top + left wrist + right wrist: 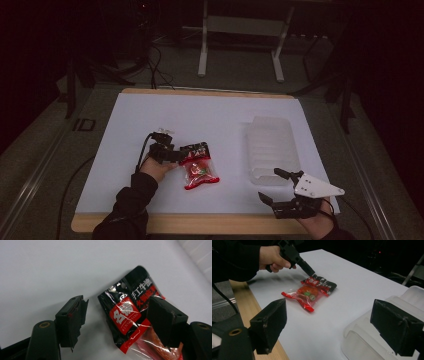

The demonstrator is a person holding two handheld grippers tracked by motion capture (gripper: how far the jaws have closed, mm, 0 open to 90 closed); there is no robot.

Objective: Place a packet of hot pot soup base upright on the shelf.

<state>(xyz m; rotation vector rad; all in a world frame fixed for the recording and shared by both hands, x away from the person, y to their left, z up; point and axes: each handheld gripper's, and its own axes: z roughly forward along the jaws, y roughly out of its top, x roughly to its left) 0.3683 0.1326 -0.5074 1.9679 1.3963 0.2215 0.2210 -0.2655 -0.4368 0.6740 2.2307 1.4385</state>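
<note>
A snack packet [199, 165] with a black and red top and a clear lower half lies flat on the white sheet [200, 115]. My left gripper [177, 155] reaches it from the left. In the left gripper view the packet [127, 315] has its black top corner between the jaws of my left gripper [117, 307]. One jaw hangs over the packet and the other stands off it on bare sheet, so the pads do not press. My right gripper [268, 184] stands open near the front right edge, with nothing between its fingers. Its own view shows the packet [312, 291] and the left gripper [310, 272] beyond.
A clear plastic container [272, 147] sits on the right half of the sheet, just beyond my right gripper, and shows close up in the right gripper view [357, 335]. The table's wooden edge [200, 223] runs along the front. Dark floor and a metal stand [240, 40] lie behind.
</note>
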